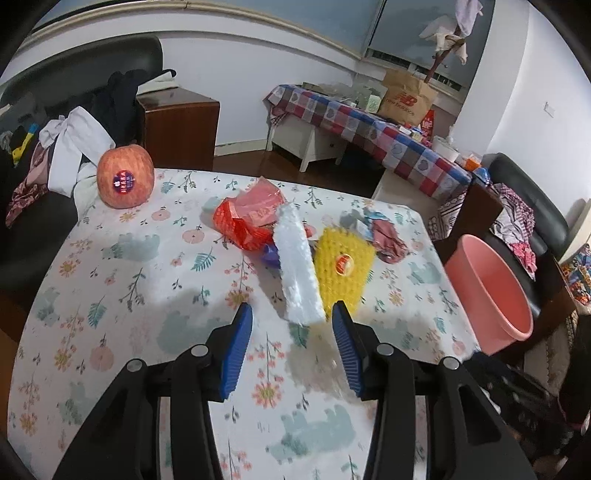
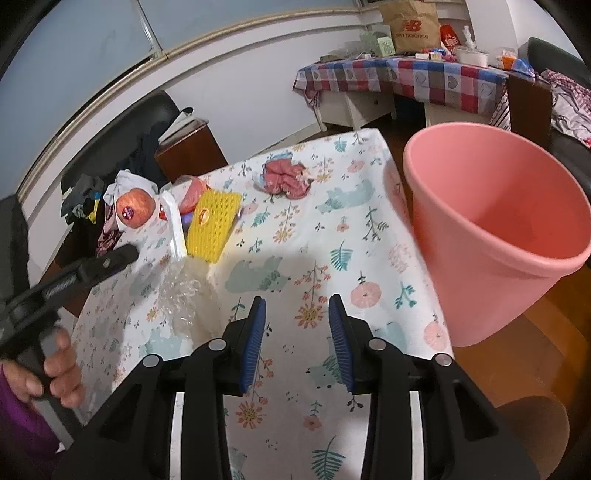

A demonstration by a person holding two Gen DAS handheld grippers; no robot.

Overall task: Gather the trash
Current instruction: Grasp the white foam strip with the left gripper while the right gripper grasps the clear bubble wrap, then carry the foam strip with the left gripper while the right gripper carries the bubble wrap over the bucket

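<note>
Trash heap mid-desk (image 1: 110,266): white foam strip (image 1: 299,269) leaning over yellow foam fruit net (image 1: 345,266), red wrapper (image 1: 243,221) behind, crumpled pink wrapper (image 1: 384,236) apart at right. Apple (image 1: 125,181) at far left corner. Pink bin (image 2: 491,229) beside desk edge. Your left gripper (image 1: 291,332): jaws released, empty, just short of strip. Your right gripper (image 2: 297,332): jaws apart, holding nothing, over bare cloth.

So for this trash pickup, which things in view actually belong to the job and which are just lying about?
Part of the job:
pink bin
white foam strip
yellow foam net
red wrapper
crumpled pink wrapper
clear plastic wrap

Just lying about:
apple, probably not trash
checked side table
paper bag
clothes on the chair
</note>
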